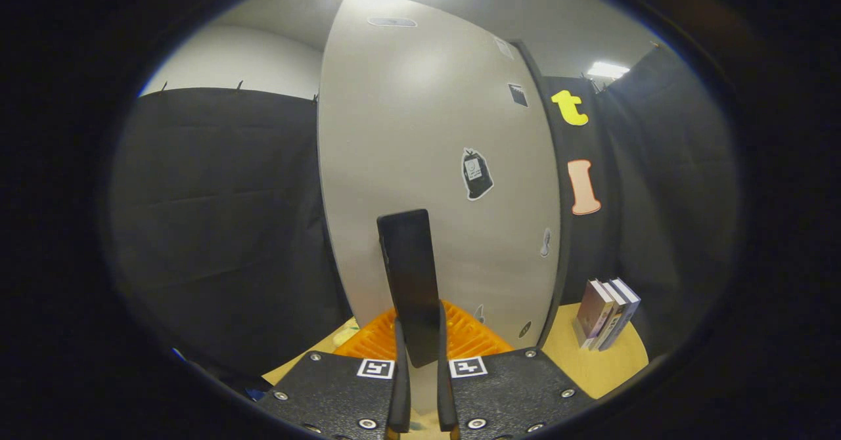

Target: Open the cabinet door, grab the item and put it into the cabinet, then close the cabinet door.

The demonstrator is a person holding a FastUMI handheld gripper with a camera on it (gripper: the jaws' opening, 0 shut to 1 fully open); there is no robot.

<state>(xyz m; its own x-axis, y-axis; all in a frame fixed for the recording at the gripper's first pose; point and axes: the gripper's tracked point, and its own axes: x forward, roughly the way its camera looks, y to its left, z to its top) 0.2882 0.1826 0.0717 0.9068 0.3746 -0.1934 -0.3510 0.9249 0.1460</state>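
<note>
black slab item [412, 282] upright, pinched between hand-held gripper [420, 354] fingers, before closed cabinet door [420, 164]

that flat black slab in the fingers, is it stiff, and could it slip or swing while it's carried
Probably stiff: the black slab stands straight up from the gripper with no sag. Its face looks smooth and glossy, so it may slide. Both fingers press only its lower end, so the tall part could pivot if bumped against the grey cabinet door.
</note>
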